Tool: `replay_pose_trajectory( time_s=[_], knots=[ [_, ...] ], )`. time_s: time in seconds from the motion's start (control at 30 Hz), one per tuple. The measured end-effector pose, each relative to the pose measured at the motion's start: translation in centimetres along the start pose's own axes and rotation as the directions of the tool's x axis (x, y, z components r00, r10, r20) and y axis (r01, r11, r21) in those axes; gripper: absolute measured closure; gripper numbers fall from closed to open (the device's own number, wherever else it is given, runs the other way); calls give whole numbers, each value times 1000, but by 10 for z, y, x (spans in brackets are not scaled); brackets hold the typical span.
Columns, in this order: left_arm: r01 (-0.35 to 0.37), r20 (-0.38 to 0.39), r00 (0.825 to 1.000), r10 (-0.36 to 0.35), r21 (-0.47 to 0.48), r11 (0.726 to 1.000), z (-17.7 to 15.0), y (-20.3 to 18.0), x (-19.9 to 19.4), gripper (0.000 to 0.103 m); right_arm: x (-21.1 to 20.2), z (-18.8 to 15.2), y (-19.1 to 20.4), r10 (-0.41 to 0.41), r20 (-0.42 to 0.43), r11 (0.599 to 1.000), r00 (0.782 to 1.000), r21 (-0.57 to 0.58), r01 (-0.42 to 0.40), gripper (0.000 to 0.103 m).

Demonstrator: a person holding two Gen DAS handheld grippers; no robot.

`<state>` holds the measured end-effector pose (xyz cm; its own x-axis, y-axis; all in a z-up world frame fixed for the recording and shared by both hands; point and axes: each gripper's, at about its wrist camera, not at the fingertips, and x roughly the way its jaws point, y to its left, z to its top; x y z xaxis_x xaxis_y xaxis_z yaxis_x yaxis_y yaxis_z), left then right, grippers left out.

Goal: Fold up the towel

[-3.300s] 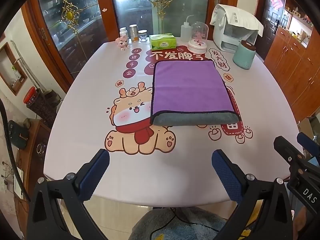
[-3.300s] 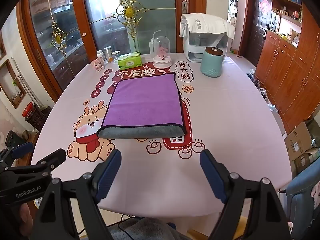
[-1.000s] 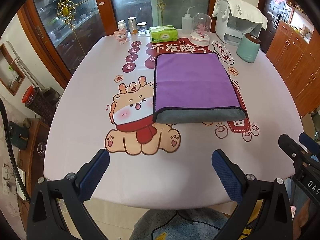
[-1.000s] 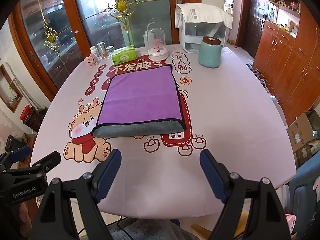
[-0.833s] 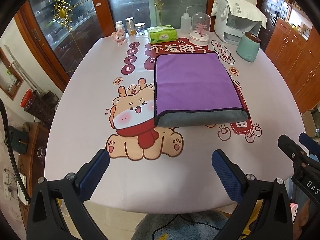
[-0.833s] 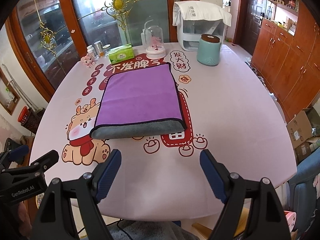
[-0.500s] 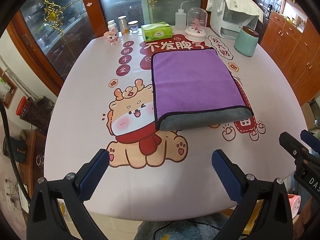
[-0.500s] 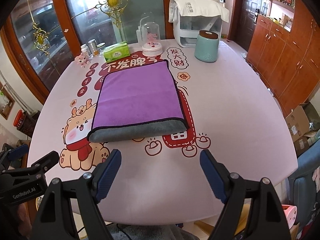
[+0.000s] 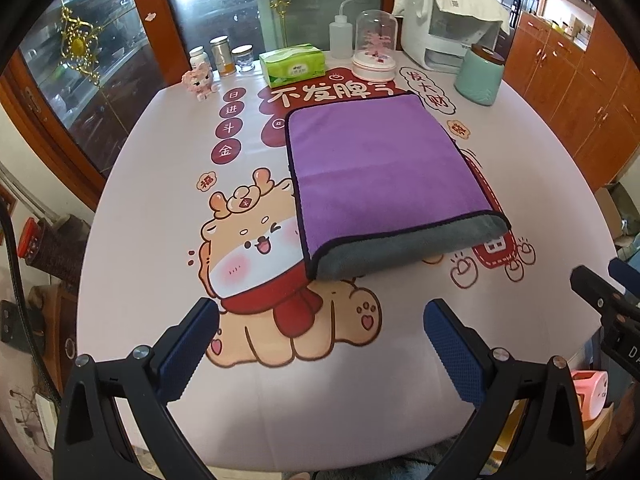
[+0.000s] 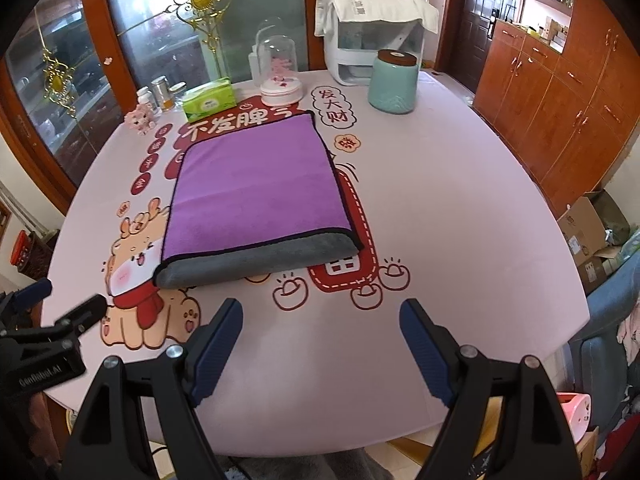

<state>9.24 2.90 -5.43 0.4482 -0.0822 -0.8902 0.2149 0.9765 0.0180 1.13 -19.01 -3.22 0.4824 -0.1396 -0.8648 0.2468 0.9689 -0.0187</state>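
Note:
A purple towel [image 9: 376, 168] with a grey underside lies folded flat on the pink printed tablecloth [image 9: 168, 184], its grey lower layer showing along the near edge. It also shows in the right wrist view [image 10: 256, 188]. My left gripper [image 9: 320, 340] is open and empty, above the table's near edge, short of the towel's near left corner. My right gripper [image 10: 320, 340] is open and empty, above the near edge, short of the towel's near right corner. The right gripper's fingers [image 9: 600, 296] show at the far right of the left wrist view.
Along the table's far edge stand a green tissue box [image 9: 292, 64], small jars [image 9: 222, 56], a squeeze bottle [image 9: 340, 38], a glass dome [image 9: 376, 48], a teal canister [image 9: 480, 76] and a white appliance [image 9: 444, 24]. Wooden cabinets [image 10: 560, 80] line the right.
Both grippers have moved forward and a little higher over the table, so the towel looks nearer. Both stay open. The towel has not moved.

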Motion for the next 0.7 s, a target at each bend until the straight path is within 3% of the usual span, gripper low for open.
replay_pose_trajectory(
  time_s=[0.23,0.43,0.7],
  knots=[
    [36,-46,998,-38,-42,998,14,13,31,3,23,12,-11,-5,-12,1000,1000,-28,5,22],
    [107,-79,990,-114,-91,990,17,21,56,3,55,28,-20,43,-33,995,998,-92,-46,25],
    [116,-74,989,-124,-112,987,25,30,90,7,105,52,-34,114,-84,973,990,-190,-128,30]
  ],
)
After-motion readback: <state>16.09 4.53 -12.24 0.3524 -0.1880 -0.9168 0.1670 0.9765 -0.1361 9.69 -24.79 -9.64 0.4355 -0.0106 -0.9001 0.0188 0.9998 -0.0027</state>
